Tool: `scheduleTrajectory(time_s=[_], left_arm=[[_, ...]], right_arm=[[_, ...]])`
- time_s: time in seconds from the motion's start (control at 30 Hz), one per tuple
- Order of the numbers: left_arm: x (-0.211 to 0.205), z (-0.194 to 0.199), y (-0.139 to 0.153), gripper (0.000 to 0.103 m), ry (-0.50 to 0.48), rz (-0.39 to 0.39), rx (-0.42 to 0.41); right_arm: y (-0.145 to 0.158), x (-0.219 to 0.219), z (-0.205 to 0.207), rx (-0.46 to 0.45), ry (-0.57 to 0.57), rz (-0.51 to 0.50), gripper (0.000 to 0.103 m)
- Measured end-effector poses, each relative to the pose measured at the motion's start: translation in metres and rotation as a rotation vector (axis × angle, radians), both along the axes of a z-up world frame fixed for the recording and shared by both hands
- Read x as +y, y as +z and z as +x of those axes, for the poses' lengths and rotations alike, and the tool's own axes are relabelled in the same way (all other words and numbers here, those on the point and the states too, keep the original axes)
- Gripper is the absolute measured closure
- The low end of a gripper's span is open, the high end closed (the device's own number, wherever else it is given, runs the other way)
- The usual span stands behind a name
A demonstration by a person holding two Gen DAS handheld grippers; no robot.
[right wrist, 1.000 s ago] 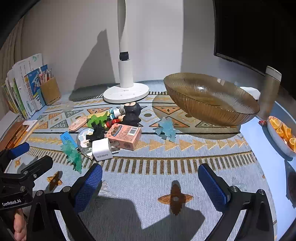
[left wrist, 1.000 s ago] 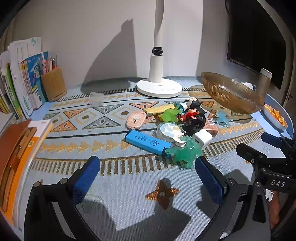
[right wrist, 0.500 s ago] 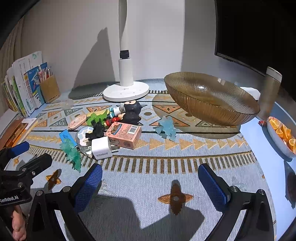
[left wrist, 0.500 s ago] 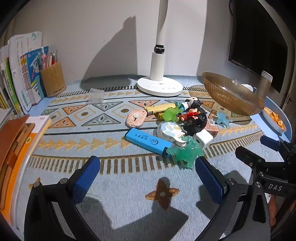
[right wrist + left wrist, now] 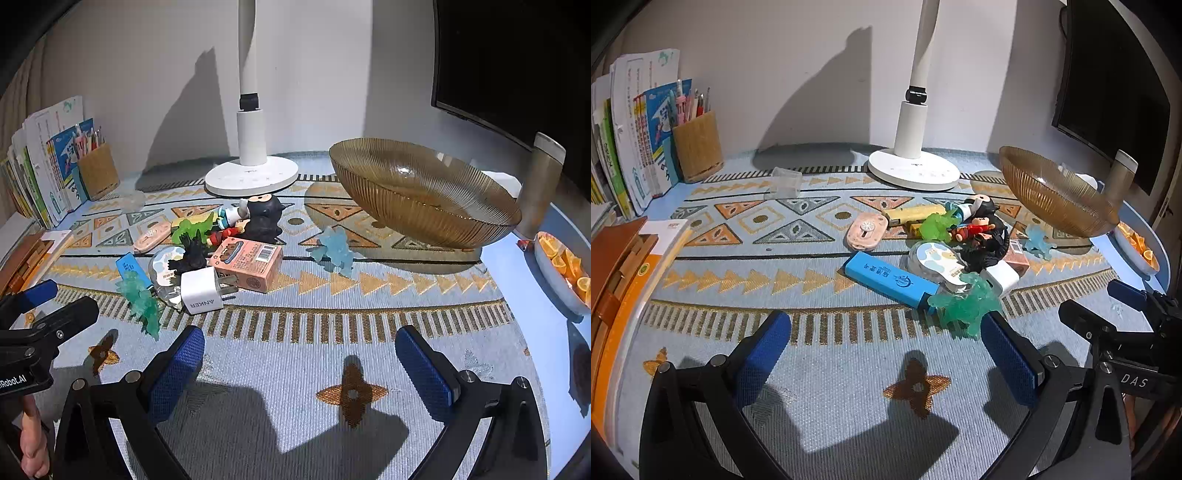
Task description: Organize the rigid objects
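A blue mat (image 5: 369, 354) is showing orange triangles and gold stripes. At its ten o'clock, a pink box (image 5: 246, 264) is lying by a white charger (image 5: 201, 291); a ribbed amber bowl (image 5: 424, 195) is sitting at one o'clock.

Both wrist cams low over the mat (image 5: 827, 391), facing the wall; left one sits left. Shared: toy pile, lamp base (image 5: 251, 177), amber bowl (image 5: 424, 199).
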State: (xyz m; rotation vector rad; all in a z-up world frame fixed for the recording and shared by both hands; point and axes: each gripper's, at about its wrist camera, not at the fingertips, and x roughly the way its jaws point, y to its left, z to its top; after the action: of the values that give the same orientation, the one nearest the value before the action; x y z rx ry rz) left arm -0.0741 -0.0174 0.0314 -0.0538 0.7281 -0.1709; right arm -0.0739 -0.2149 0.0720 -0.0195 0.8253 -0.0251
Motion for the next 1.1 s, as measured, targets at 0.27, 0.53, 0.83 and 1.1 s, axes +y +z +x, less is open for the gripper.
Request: scheduleTrajectory(time_s=[0.27, 0.53, 0.83, 1.1], left_arm=[[0.002, 0.0, 0.0, 0.001, 0.006, -0.012, -0.005], [0.004, -0.001, 0.001, 0.001, 0.01, -0.03, -0.009], [0.011, 0.0, 0.001, 0.001, 0.019, -0.067, -0.002], [0.015, 0.0, 0.001, 0.001, 0.028, -0.095, 0.005]], right_arm=[[0.0, 0.0, 0.0, -0.003, -0.002, -0.002, 0.0], [0.001, 0.0, -0.001, -0.007, -0.001, -0.008, 0.0], [0.002, -0.001, 0.0, -0.006, 0.0, -0.013, 0.0], [0.002, -0.001, 0.001, 0.0, -0.002, -0.006, 0.0]])
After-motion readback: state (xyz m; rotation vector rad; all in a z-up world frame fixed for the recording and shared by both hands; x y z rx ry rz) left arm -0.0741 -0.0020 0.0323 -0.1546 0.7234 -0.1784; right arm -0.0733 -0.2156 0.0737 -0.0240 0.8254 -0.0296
